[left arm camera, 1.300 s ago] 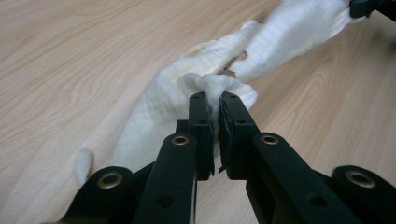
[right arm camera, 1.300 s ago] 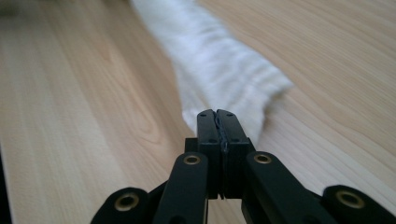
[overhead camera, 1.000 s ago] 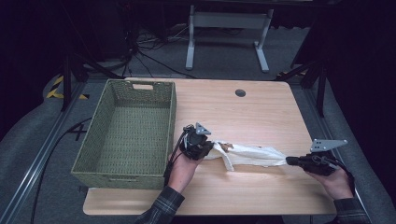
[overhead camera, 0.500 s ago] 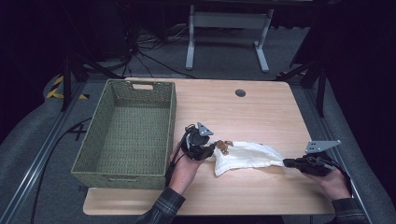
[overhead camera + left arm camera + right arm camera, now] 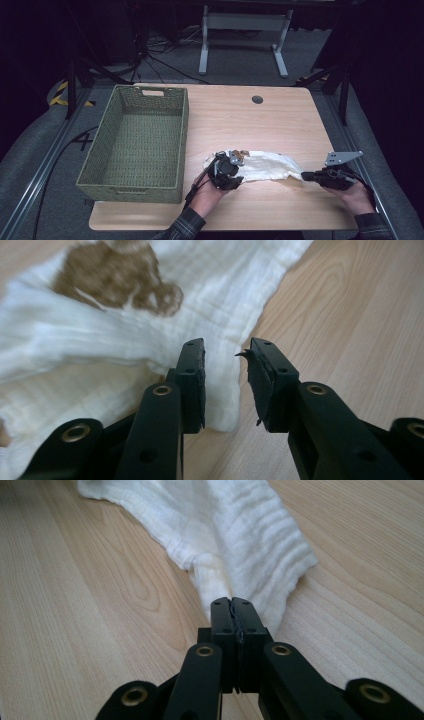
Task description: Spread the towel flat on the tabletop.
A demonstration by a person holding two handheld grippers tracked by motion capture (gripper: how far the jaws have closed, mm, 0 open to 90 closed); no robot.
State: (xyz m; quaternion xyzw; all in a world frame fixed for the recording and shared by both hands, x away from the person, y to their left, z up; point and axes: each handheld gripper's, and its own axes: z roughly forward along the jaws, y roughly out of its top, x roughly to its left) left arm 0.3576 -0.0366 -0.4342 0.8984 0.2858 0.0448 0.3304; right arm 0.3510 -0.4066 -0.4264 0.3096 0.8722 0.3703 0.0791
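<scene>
A white crinkled cloth [image 5: 270, 167] with a brown patch [image 5: 115, 275] lies on the wooden table [image 5: 250, 120] near its front edge. My left gripper [image 5: 234, 164] is at the cloth's left end. Its jaws [image 5: 227, 352] have just opened from shut, then closed a little. They stand apart with a cloth edge [image 5: 220, 390] between them, and the pads do not press on it. My right gripper [image 5: 306, 176] is at the cloth's right end, low over the table. There its jaws [image 5: 231, 602] are shut on a corner of the cloth [image 5: 240, 535].
A green woven basket [image 5: 185, 130] stands on the left part of the table, close to my left hand. A round cable hole [image 5: 257, 99] is at the table's far side. A grey metal stand [image 5: 242, 22] is on the floor behind the table.
My left gripper has let go of the cloth, opened its jaws, and moved right and toward the front edge. The cloth's left end has settled on the table. The right gripper stayed put.
</scene>
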